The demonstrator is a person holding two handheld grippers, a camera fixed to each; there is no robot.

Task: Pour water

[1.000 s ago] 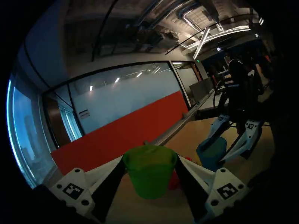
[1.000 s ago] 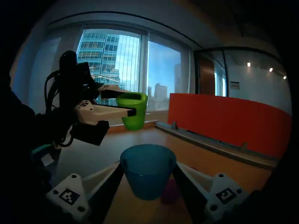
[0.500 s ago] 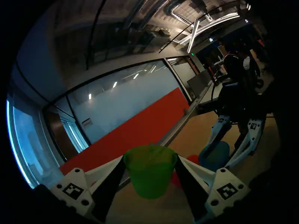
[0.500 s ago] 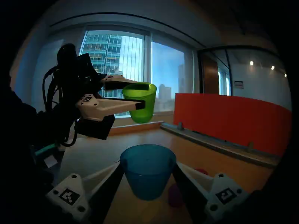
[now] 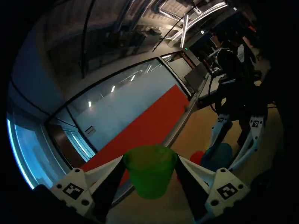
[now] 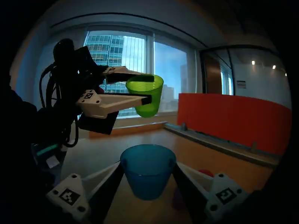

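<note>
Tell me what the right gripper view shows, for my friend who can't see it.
The right claw grips a blue cup upright, close up, over a wooden table. Higher, to the left, the left claw holds up a green cup before a big window showing tall buildings. An orange wall stands on the right.

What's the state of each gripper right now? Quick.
Left gripper: closed, both fingers on the green cup.
Right gripper: closed, both fingers on the blue cup.
</note>
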